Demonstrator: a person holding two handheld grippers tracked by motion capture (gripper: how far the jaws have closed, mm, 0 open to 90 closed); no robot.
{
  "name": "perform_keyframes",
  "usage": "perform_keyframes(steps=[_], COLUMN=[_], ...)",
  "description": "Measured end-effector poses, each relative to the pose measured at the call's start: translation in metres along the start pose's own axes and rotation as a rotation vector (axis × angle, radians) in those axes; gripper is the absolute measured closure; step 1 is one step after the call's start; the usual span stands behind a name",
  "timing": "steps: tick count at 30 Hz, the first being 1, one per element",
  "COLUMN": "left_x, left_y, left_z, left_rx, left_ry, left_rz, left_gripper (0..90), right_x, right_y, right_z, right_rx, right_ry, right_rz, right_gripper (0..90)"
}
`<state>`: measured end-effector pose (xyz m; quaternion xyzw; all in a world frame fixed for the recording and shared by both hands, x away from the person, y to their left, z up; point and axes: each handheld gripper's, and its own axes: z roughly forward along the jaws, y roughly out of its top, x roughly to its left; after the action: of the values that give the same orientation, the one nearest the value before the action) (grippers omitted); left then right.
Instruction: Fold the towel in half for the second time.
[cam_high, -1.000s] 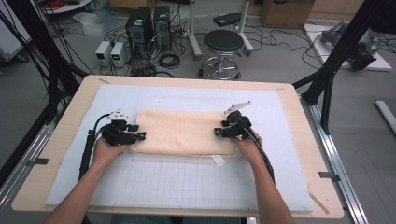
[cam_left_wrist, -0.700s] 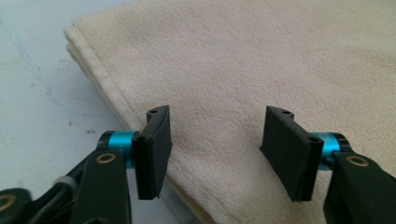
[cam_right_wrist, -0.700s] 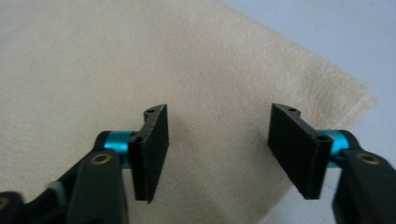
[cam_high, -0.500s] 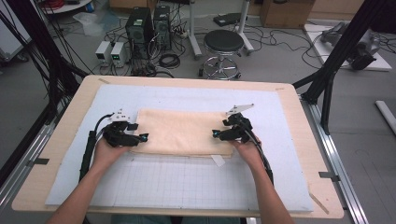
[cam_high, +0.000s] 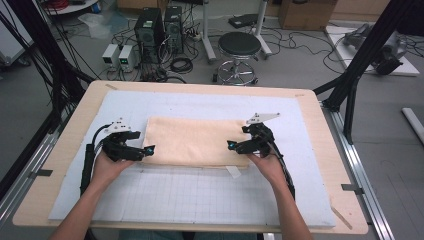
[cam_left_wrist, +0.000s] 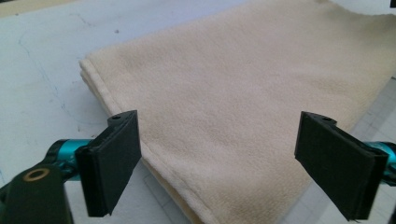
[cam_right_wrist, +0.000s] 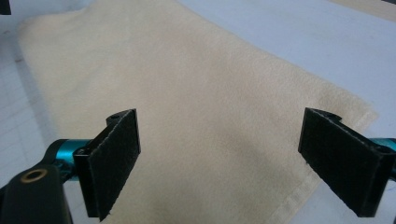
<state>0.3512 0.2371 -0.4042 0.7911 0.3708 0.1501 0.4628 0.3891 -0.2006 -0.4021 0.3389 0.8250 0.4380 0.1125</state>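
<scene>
Cloth (cam_high: 192, 141) lies folded flat on the bench's (cam_high: 320, 150) pale mat. The left gripper (cam_high: 148, 149) at one end and the right gripper (cam_high: 231, 145) at the other have just been opening their jaws, now wide with nothing between them. Pinching only the top layer next would likely drag the fold apart.

Both forearms come in from the near side. The left gripper (cam_high: 149, 149) points inward to the right and the right gripper (cam_high: 231, 145) points inward to the left. The jaws of both have just been opening and stand wide apart, with nothing pressed between them.
</scene>
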Motion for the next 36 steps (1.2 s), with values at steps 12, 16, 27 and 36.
perform_keyframes(steps=[12,16,27,36], left_x=[-0.003,-0.004,-0.008,-0.012], left_y=[-0.005,-0.008,-0.013,-0.018], left_z=[-0.011,-0.014,-0.024,-0.029], left_rx=[-0.034,-0.034,-0.047,-0.053], left_ry=[-0.001,0.002,0.014,0.013], left_rz=[-0.012,-0.009,-0.008,-0.006], left_gripper=[7.7,7.6,7.0,7.0], right_x=[0.012,0.013,0.023,0.023], right_y=[0.004,0.003,-0.003,-0.012], right_z=[-0.010,-0.011,-0.020,-0.029], right_rx=[-0.007,0.009,-0.015,-0.018], right_ry=[-0.031,-0.030,-0.061,-0.062], right_rz=[-0.063,-0.056,-0.105,-0.091], right_gripper=[12.0,12.0,12.0,12.0])
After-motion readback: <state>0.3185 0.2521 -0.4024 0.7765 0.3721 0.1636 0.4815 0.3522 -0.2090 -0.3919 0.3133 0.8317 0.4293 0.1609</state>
